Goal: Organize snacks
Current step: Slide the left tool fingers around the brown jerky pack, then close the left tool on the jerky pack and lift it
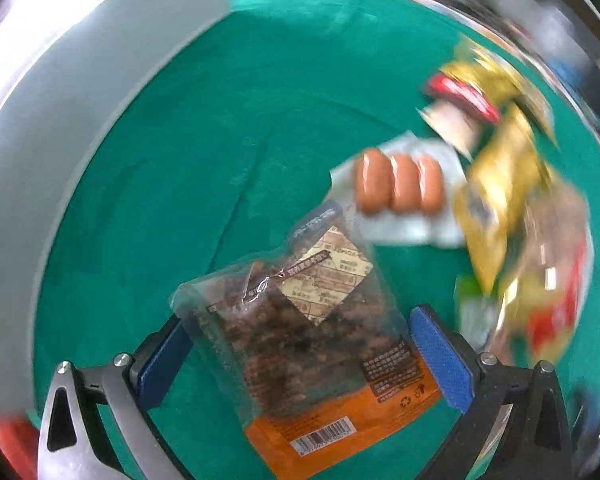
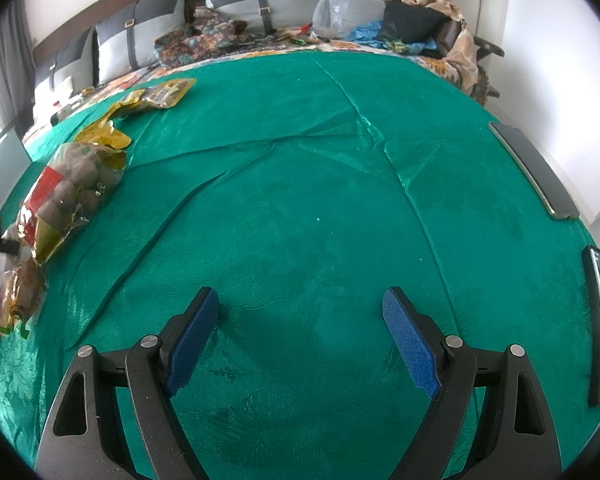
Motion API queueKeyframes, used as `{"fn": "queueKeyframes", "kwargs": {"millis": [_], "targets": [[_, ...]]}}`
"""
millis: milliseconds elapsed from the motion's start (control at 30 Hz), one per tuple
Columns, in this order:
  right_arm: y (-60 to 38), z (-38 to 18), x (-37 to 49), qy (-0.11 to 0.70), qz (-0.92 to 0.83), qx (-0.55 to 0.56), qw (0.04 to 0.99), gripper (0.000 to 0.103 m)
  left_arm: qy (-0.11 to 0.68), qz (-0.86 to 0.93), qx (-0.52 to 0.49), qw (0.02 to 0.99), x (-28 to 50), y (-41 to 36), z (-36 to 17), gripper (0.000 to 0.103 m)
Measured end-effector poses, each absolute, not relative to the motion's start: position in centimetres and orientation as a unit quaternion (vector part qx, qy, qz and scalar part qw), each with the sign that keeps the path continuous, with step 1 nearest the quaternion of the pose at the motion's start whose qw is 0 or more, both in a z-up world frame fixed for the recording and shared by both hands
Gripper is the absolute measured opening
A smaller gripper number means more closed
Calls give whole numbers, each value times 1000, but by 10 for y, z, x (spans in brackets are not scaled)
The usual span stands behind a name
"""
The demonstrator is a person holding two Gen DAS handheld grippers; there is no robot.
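The clear snack pouch (image 1: pixel 300 332) with the orange lower band is light, soft and crinkly; its film looks slippery, so I judge a hold across the filled middle is safest. It sits low in the centre of the left wrist view, between the blue pads (image 1: pixel 440 356) of my left gripper (image 1: pixel 296 340), which stand apart beside its edges; contact cannot be confirmed. The sausage pack (image 1: pixel 396 188) and blurred bags (image 1: pixel 500 184) lie upper right on the green cloth (image 1: pixel 180 160). My right gripper (image 2: pixel 300 336) is spread wide over bare cloth, holding nothing.
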State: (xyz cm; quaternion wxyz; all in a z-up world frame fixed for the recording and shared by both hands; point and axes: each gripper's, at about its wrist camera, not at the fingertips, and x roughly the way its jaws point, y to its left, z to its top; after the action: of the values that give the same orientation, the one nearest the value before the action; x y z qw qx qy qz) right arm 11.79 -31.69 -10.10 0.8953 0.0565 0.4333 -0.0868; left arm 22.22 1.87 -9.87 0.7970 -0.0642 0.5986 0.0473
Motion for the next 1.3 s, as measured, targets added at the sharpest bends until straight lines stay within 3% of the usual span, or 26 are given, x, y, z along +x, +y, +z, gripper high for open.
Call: {"fn": "queueKeyframes", "kwargs": {"millis": [233,600,900,1300], "targets": [[-316,-101,119,434,-88,54,895,87,603,-71,17,795,196,36,-100,103],[-316,-101,120,434,-88,54,895,87,587,-74,-166,789,202,107,-91,103],[-316,-101,120,434,-88,55,895,87,550,70,-49,831,202,43,-97,103],[-316,-102,120,434,-88,55,895,87,523,-32,14,852,169,63,-98,103]]}}
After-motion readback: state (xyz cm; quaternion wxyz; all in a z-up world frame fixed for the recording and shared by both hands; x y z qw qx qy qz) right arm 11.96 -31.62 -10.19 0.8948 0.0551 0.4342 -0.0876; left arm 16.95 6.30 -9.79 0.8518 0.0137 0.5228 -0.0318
